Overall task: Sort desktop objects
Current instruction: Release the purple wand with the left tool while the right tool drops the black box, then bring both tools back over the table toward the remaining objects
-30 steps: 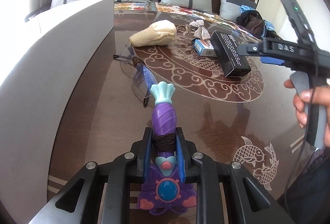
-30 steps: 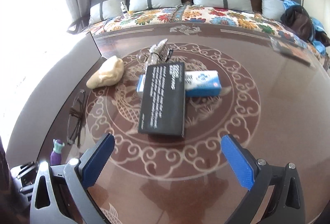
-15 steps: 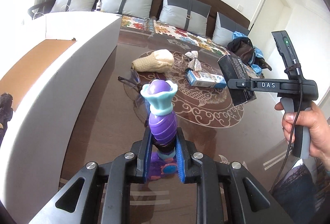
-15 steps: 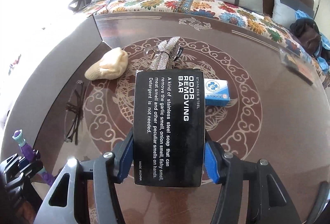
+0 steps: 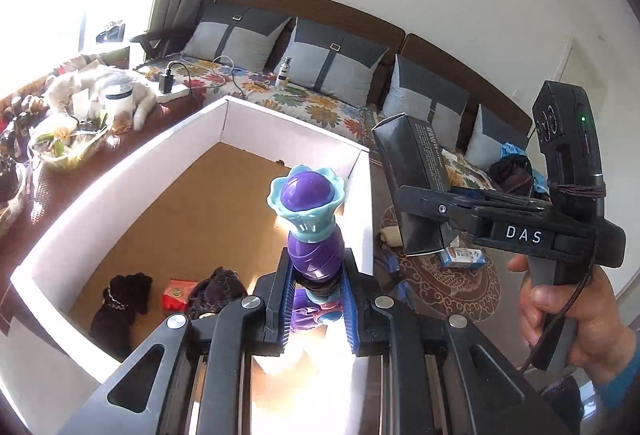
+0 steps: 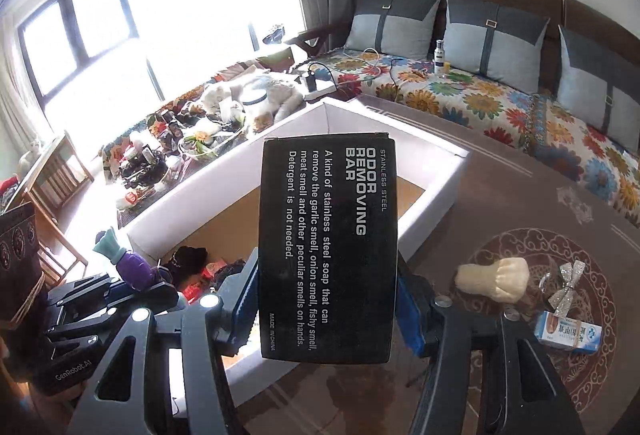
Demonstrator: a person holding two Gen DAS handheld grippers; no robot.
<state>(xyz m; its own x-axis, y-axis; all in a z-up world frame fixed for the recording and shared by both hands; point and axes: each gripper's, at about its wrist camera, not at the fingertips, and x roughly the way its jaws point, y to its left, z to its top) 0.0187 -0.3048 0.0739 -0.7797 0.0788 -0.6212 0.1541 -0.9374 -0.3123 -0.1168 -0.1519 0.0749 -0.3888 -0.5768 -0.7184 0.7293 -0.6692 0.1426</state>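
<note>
A purple toy (image 5: 314,247) with a teal frilled top stands upright between the blue pads of my left gripper (image 5: 316,275), which is shut on it above the near right wall of a white cardboard box (image 5: 280,115). My right gripper (image 6: 326,299) is shut on a black "odor removing bar" box (image 6: 328,243), held in the air over the white box's wall (image 6: 424,163). In the left wrist view the black box (image 5: 412,155) and the right gripper (image 5: 424,219) hang just right of the toy. The right wrist view shows the left gripper (image 6: 132,283) with the toy (image 6: 132,267) at lower left.
Inside the white box lie a black plush (image 5: 120,299), a red packet (image 5: 175,293) and a dark purple bundle (image 5: 218,289). On the brown table remain a beige lump (image 6: 496,279), a silver bow (image 6: 566,283) and a blue-white carton (image 6: 568,333). A person's hand (image 5: 568,311) grips the right handle.
The right gripper closed on the black box and lifted it off the table. Both grippers rose and swung left, from over the table to above the white box, the toy still gripped.
</note>
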